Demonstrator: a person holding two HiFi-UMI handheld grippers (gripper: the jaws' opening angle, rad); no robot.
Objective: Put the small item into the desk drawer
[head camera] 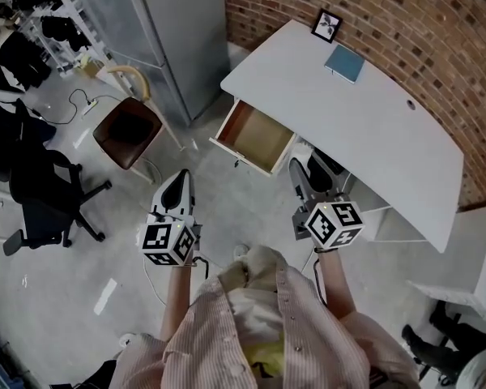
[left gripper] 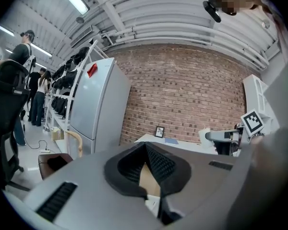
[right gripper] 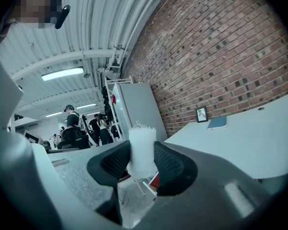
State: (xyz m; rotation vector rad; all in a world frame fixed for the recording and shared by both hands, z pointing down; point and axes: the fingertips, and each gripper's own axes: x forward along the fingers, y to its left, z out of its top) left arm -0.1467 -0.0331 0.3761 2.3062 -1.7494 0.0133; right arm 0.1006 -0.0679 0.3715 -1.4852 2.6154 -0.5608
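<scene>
A small white fuzzy-topped item [right gripper: 142, 150] stands upright between the black ribbed pads of my right gripper [right gripper: 142, 163], which is shut on it. In the head view that gripper [head camera: 296, 168] hovers just right of the open wooden desk drawer [head camera: 255, 136], whose inside looks bare; the item itself does not show there. My left gripper [head camera: 181, 178] hangs over the floor, left of and nearer than the drawer. Its pads [left gripper: 159, 163] meet at the tips with nothing held, and tan drawer wood [left gripper: 149, 182] shows through the gap below.
The white curved desk [head camera: 373, 128] runs along a brick wall and carries a framed picture [head camera: 327, 24] and a blue notebook [head camera: 344, 61]. A brown chair [head camera: 130, 132], a black office chair [head camera: 49, 197] and a tall grey cabinet [head camera: 166, 31] stand to the left. People stand far back [left gripper: 31, 90].
</scene>
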